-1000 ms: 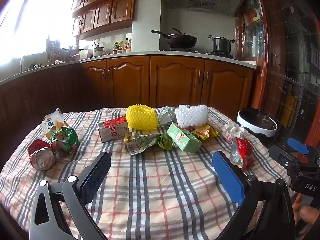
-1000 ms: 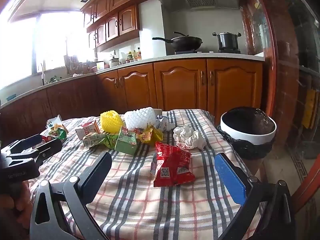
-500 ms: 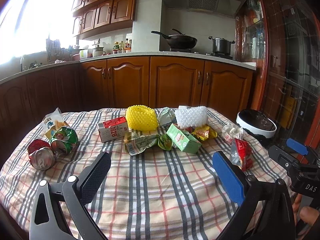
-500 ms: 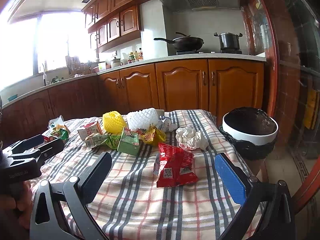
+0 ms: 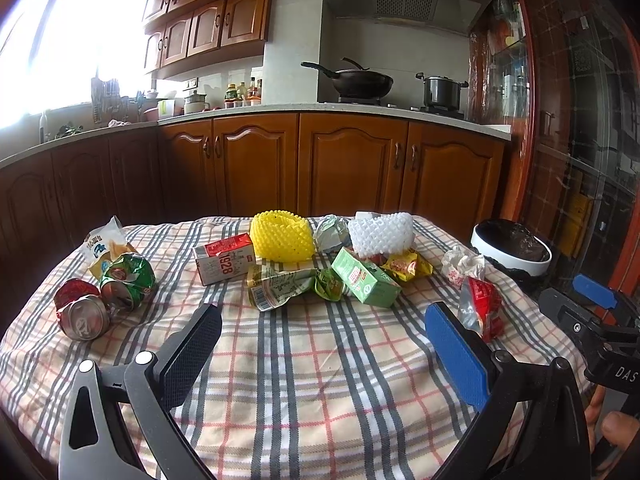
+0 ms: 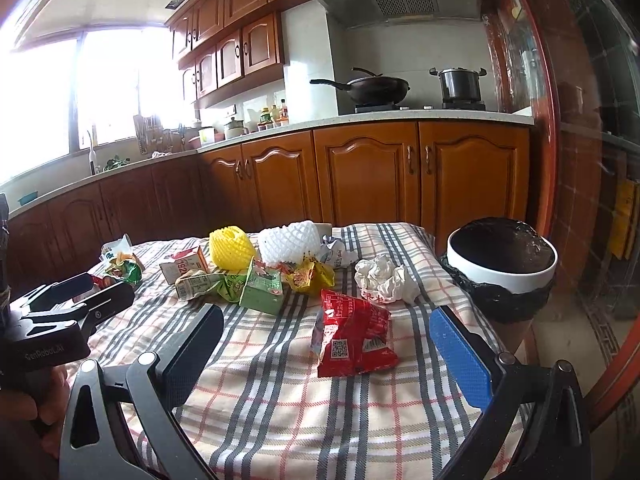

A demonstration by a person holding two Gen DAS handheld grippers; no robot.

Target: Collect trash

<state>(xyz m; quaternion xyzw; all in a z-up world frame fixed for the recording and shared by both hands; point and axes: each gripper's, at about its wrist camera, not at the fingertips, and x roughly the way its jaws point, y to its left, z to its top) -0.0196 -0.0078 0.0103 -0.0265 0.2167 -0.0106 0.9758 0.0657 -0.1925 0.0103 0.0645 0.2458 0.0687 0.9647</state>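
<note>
Trash lies on a checked tablecloth (image 5: 304,380). A red snack bag (image 6: 352,340) lies just ahead of my open, empty right gripper (image 6: 326,342); it also shows in the left wrist view (image 5: 482,308). Behind it are a crumpled white paper (image 6: 384,280), a green carton (image 5: 366,282), a red-white carton (image 5: 224,258), a yellow foam net (image 5: 282,236), a white foam net (image 5: 380,232) and crushed cans (image 5: 82,316). My left gripper (image 5: 322,352) is open and empty over bare cloth. A white bin with a black liner (image 6: 502,264) stands right of the table.
Wooden kitchen cabinets (image 5: 348,168) run behind the table, with a wok (image 5: 356,80) and a pot (image 5: 440,90) on the stove. A glass door (image 5: 592,120) is on the right. The other gripper shows at each view's edge (image 6: 60,312).
Both grippers have drifted slightly; the right one has edged a little nearer the red snack bag. Both stay open and empty. The trash has not moved.
</note>
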